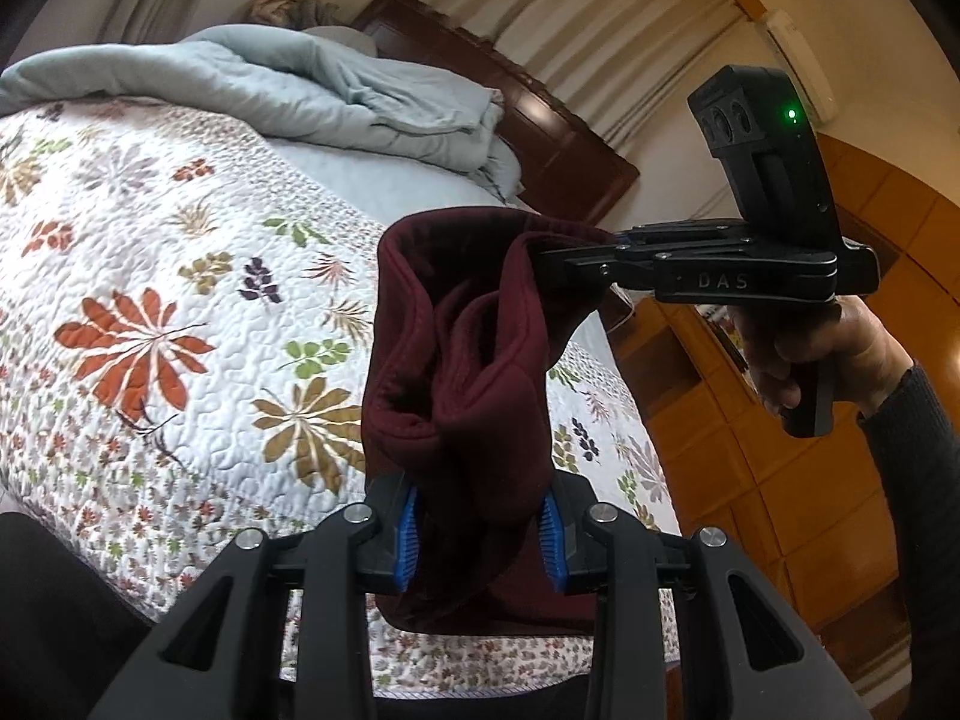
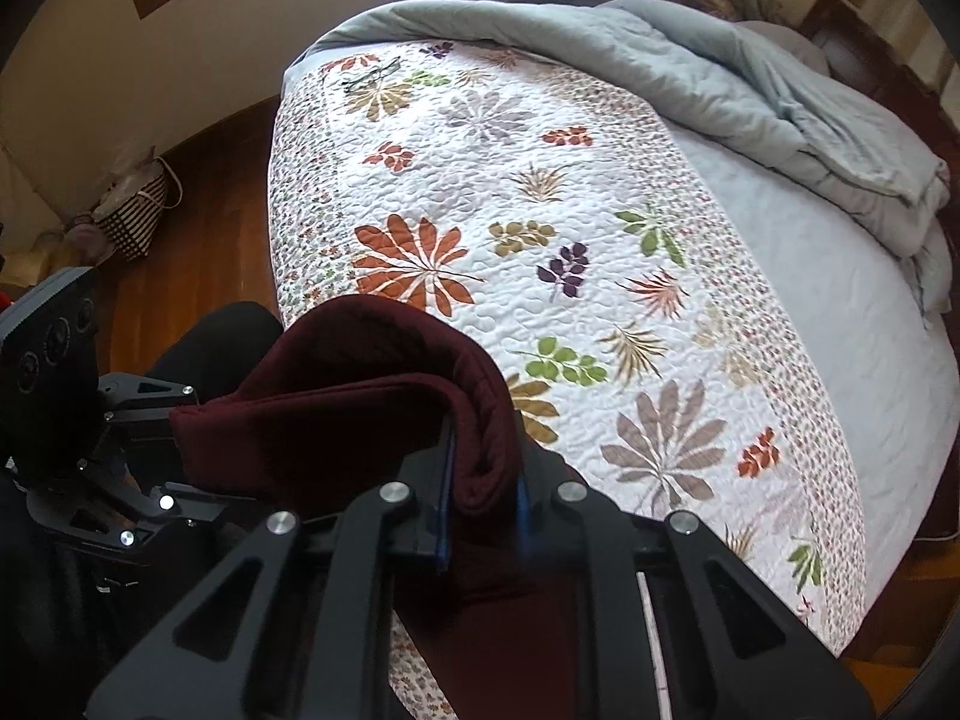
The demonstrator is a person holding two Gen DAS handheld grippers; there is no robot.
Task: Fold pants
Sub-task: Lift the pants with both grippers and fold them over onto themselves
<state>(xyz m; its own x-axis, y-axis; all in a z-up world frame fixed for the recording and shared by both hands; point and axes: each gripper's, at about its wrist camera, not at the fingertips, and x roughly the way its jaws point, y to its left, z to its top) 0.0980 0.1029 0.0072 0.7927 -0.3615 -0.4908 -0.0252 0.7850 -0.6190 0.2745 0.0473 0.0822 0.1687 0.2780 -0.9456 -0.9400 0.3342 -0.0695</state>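
The quilt [image 2: 600, 276] was lit brightly and evenly by soft daylight. Beyond it, straight lines were bent by fisheye distortion and corners were darkened. Slight blur was seen throughout.

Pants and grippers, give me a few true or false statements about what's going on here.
1. Both grippers grip the dark red pants. True: the left gripper and the right gripper each clamp cloth.
2. The pants lie flat on the floral quilt. False: they are held up above it.
3. A grey-blue duvet is bunched near the headboard. True.
4. The quilt is plain white. False: it carries leaf and flower prints.
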